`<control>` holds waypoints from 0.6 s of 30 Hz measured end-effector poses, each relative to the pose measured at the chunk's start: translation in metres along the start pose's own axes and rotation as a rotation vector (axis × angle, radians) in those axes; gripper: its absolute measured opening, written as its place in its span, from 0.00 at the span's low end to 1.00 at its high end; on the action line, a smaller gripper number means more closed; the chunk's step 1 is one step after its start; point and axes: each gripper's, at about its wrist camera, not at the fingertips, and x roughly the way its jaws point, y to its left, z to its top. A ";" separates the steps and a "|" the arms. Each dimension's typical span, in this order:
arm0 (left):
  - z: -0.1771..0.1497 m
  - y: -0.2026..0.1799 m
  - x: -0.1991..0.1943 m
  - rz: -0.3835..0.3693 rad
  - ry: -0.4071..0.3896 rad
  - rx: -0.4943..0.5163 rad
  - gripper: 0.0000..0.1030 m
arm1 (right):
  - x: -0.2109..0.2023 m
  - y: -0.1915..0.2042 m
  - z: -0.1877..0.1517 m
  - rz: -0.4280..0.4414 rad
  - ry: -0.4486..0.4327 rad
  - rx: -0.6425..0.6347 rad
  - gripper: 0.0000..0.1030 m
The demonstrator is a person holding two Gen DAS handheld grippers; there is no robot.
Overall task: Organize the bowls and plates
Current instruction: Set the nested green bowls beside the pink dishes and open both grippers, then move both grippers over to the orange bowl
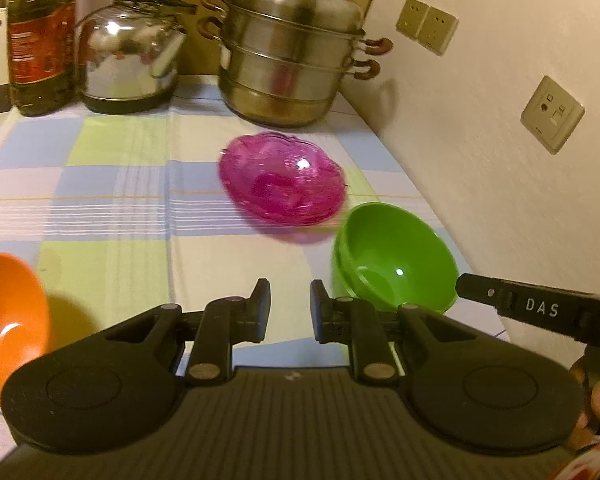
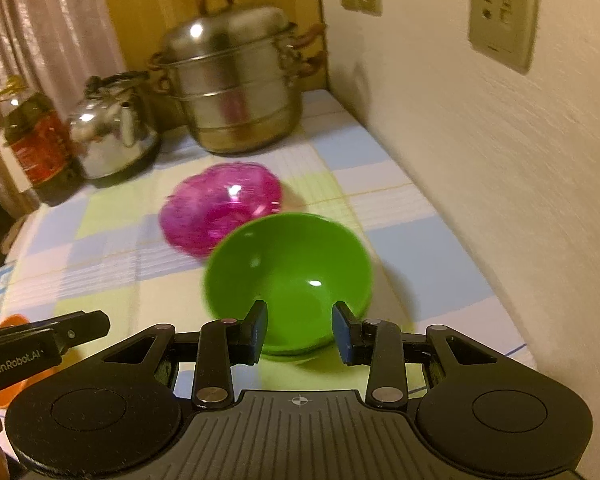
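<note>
The green bowl is the landmark here: it sits upright on the checked cloth of the tabletop, near the wall, and a second green rim showing under it suggests two green bowls already nested. Just behind it, toward the steamer pot, lies the pink translucent plate, which looks like a small stack, though blur makes that uncertain. Well to its left an orange bowl stands alone, not yet grouped with anything.

The right gripper hangs just short of the green bowl's near rim, fingers wide apart and empty. The left gripper, left of that bowl, is also parted and holds nothing.

By my judgement the sorting is partly done; the orange bowl remains to be placed.
</note>
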 end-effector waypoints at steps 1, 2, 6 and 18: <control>-0.001 0.006 -0.006 0.008 -0.003 -0.004 0.18 | -0.003 0.005 -0.001 0.016 -0.003 0.000 0.35; -0.003 0.011 -0.011 0.016 -0.006 -0.006 0.18 | -0.005 0.011 -0.003 0.034 -0.005 -0.002 0.35; -0.009 0.035 -0.034 0.065 -0.017 -0.009 0.19 | -0.007 0.035 -0.009 0.094 0.001 -0.023 0.35; -0.028 0.102 -0.074 0.197 -0.010 -0.057 0.20 | 0.010 0.117 -0.032 0.252 0.079 -0.118 0.35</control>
